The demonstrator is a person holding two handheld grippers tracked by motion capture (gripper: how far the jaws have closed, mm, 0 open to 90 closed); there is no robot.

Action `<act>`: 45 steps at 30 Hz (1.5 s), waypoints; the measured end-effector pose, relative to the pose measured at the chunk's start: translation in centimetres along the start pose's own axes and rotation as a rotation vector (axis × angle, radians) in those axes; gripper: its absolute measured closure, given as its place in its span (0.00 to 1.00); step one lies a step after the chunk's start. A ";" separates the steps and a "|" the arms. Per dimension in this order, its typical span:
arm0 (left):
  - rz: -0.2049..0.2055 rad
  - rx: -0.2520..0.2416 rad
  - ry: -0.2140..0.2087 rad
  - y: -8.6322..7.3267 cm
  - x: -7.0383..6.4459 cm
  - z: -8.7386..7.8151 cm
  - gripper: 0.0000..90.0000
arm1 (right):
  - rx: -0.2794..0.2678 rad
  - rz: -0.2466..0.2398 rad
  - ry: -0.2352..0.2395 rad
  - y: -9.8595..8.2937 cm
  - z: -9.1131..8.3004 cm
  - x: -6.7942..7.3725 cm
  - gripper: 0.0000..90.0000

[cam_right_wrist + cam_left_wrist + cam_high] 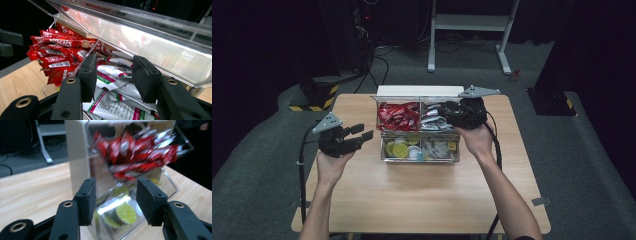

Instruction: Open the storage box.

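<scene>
On the wooden table [422,190], nearest the person, the left gripper [362,134] is held with jaws apart, empty, beside a clear box [419,159]. Farther back, the right gripper [113,75] is poised, jaws apart, over white packets [115,100] beside red sachets [398,116].

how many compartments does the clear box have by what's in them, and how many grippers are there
Clear plastic box compartments:
red stick sachets: 1
white and silver sachets: 1
yellow-green round capsules: 1
small white and grey items, too small to name: 1
Black two-jaw grippers, left and right: 2
Total: 4 compartments, 2 grippers
</scene>
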State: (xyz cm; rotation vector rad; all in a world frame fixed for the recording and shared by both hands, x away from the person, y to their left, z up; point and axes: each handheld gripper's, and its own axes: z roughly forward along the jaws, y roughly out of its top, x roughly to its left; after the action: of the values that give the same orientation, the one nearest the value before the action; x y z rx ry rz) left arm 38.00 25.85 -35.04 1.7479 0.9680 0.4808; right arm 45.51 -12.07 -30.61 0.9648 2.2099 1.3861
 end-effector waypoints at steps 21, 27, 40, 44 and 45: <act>0.068 0.053 -0.004 4.7 -2.0 4.1 0.72 | 0.014 -0.003 -0.007 0.2 0.2 0.1 0.61; 0.063 0.077 0.018 5.0 -2.1 5.6 0.77 | 0.008 -0.002 -0.007 0.1 0.2 0.1 0.61; 0.097 0.094 0.057 5.0 -2.5 6.8 0.80 | 0.011 0.003 -0.004 0.1 0.4 0.1 0.61; 0.125 0.110 0.086 5.1 -2.7 7.2 0.80 | 0.007 0.009 -0.002 0.1 0.5 0.1 0.61; 0.131 0.114 0.091 5.1 -2.8 7.2 0.80 | 0.007 0.010 0.001 0.1 0.5 0.1 0.62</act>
State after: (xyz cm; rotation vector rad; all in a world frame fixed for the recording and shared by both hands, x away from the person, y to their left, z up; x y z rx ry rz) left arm 43.38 18.63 -32.80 1.9141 0.9637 0.6039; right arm 45.79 -11.65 -30.76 0.9795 2.2146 1.3843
